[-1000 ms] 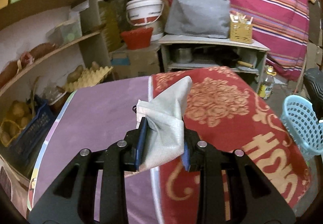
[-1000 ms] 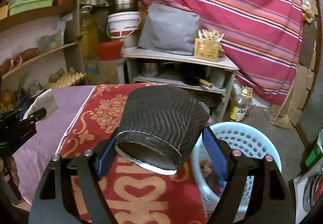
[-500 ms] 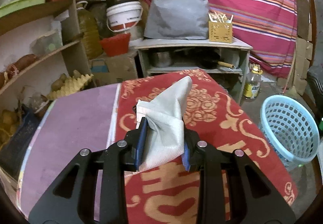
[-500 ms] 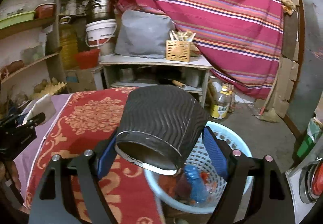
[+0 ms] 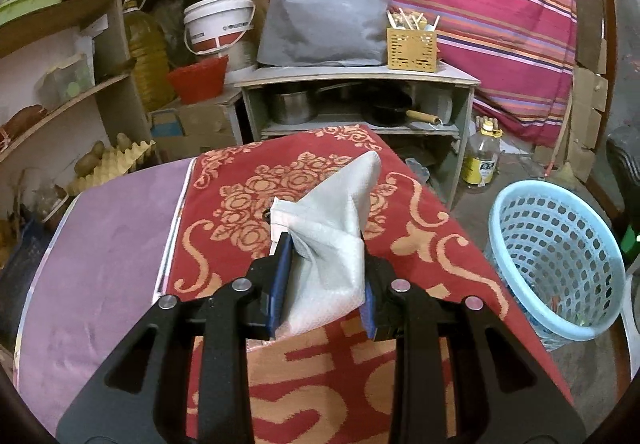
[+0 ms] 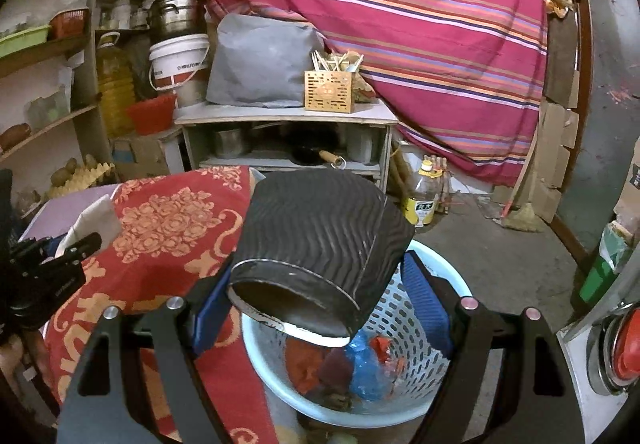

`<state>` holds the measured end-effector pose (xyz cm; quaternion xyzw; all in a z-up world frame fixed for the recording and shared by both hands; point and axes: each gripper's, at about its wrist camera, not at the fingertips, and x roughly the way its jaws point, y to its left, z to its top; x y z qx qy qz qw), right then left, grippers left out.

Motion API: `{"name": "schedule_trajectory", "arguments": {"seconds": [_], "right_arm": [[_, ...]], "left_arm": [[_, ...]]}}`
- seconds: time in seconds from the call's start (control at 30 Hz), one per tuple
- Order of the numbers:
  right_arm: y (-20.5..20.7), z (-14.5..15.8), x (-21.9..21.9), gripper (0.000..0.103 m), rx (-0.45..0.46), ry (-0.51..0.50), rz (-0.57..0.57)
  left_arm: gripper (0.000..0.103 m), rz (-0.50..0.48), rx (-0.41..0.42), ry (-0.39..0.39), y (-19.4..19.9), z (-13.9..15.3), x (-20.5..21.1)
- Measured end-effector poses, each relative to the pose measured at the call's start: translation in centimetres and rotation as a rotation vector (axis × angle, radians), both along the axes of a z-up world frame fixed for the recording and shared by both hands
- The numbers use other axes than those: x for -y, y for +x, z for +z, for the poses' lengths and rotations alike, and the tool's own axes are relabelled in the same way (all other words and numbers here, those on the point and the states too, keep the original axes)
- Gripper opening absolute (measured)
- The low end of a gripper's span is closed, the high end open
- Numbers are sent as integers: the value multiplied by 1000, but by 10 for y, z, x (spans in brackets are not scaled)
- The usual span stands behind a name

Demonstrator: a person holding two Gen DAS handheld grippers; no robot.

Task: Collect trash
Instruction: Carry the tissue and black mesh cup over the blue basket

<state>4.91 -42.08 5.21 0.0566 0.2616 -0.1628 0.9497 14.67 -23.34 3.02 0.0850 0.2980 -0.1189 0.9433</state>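
My left gripper (image 5: 325, 284) is shut on a crumpled white woven bag (image 5: 332, 232), held above the red patterned cloth (image 5: 256, 187) of the table. That bag (image 6: 94, 219) and the left gripper's body show at the left edge of the right wrist view. My right gripper (image 6: 320, 284) is shut on a black ribbed paper cup (image 6: 324, 240), tilted with its base toward the camera, right above the light blue perforated basket (image 6: 420, 308). The basket holds red, blue and dark scraps. The same basket (image 5: 556, 260) stands on the floor right of the table.
A grey shelf unit (image 5: 360, 99) with pots, a grey cover and a wooden utensil box stands behind the table. An oil bottle (image 5: 480, 159) sits on the floor beside it. Open shelves (image 5: 60, 55) line the left. A striped cloth (image 6: 420, 23) hangs at the back.
Both grippers have moved right across the table toward the basket. The cup now hangs over the basket's opening, and the basket's contents have come into view. Neither grip has changed.
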Motion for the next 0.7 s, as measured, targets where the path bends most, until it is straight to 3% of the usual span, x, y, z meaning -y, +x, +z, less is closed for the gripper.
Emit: {"name": "schedule_trajectory", "arguments": {"seconds": [0.27, 0.43, 0.7], "right_arm": [[-9, -4, 33, 79, 8, 35, -46], [-16, -7, 54, 79, 15, 56, -75], [-24, -25, 94, 79, -14, 117, -141]], "left_arm": [[29, -61, -10, -28, -3, 7, 25], [29, -127, 26, 14, -12, 13, 62], [29, -255, 17, 9, -20, 6, 127]]}}
